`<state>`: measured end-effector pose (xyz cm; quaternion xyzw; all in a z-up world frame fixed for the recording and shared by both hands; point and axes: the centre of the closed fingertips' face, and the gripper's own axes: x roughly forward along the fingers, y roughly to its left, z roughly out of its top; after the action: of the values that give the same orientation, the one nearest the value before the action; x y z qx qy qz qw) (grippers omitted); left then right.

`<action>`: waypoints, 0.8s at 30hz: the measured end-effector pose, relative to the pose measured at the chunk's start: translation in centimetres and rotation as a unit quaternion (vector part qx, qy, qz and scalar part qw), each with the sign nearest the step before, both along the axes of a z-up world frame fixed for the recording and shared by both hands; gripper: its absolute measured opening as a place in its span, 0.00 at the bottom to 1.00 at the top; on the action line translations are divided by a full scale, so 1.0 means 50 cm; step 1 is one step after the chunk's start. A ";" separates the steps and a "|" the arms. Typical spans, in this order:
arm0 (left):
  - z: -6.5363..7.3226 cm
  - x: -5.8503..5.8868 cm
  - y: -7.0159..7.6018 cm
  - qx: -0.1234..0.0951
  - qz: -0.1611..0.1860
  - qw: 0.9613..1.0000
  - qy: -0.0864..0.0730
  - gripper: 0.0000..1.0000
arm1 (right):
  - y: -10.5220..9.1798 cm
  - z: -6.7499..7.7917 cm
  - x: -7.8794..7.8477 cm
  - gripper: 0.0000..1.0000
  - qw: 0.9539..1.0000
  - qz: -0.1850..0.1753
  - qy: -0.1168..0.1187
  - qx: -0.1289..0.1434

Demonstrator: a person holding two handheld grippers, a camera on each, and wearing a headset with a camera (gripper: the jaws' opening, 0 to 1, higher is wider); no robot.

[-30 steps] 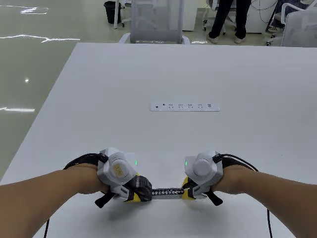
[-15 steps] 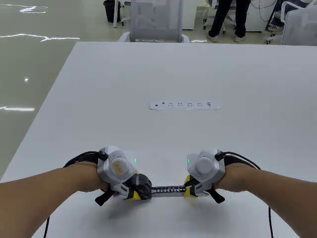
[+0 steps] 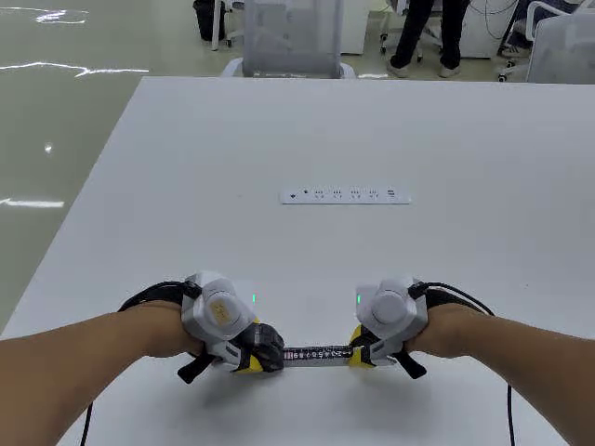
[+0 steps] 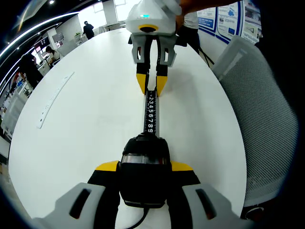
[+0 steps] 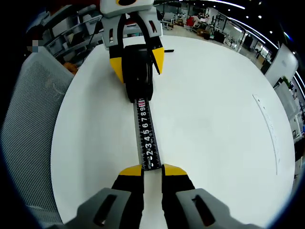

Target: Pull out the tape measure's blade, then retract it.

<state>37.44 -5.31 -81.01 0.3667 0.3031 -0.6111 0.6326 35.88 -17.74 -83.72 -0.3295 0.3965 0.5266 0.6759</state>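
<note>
Left gripper (image 3: pixel 249 357): jaws closed narrow around the tape measure case (image 4: pixel 144 160), one yellow pad on each flat side. The case sat low over the table (image 3: pixel 325 130), close to the near edge.

Right gripper (image 5: pixel 152 171): jaws pinched nearly together on the tip of the blade (image 5: pixel 145 136), hook end hidden between the pads.

Relation that matters: the blade ran straight from the case mouth to the right gripper, with its long axis left to right across the person's front, roughly parallel to the near edge. The two grippers faced each other along that line. Only a short length was out, with the numerals up to 9 readable in both gripper views.

Judgement: the pull-out looked under way and far from full. More extension would call for the right gripper to travel rightward along the same axis while the left holds the case; any sideways drift could kink the blade.

Room: bare table lay to the right and beyond. The power strip (image 3: pixel 345 196) was well apart, further in. A mesh chair (image 4: pixel 257 119) stood off the near side.
</note>
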 end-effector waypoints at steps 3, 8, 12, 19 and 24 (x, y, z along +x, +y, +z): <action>0.000 0.000 0.000 0.000 0.000 1.000 0.000 0.34 | -0.003 0.000 0.000 0.12 1.000 -0.003 0.000 0.001; -0.001 0.000 0.001 0.000 0.000 1.000 0.000 0.34 | -0.012 -0.001 0.001 0.12 1.000 -0.012 0.002 0.003; -0.001 0.000 0.001 0.000 0.000 1.000 0.000 0.34 | -0.020 0.001 0.003 0.12 1.000 -0.028 0.006 0.006; -0.001 0.000 0.001 -0.001 0.000 1.000 0.000 0.34 | -0.016 0.000 0.006 0.12 1.000 -0.016 -0.001 0.000; -0.001 0.000 0.001 -0.001 0.001 1.000 -0.002 0.34 | -0.016 0.000 0.003 0.12 1.000 -0.012 -0.004 -0.004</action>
<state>37.43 -5.25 -81.04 0.3670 0.3017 -0.6103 0.6339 36.05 -18.53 -83.71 -0.3290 0.3998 0.5156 0.6827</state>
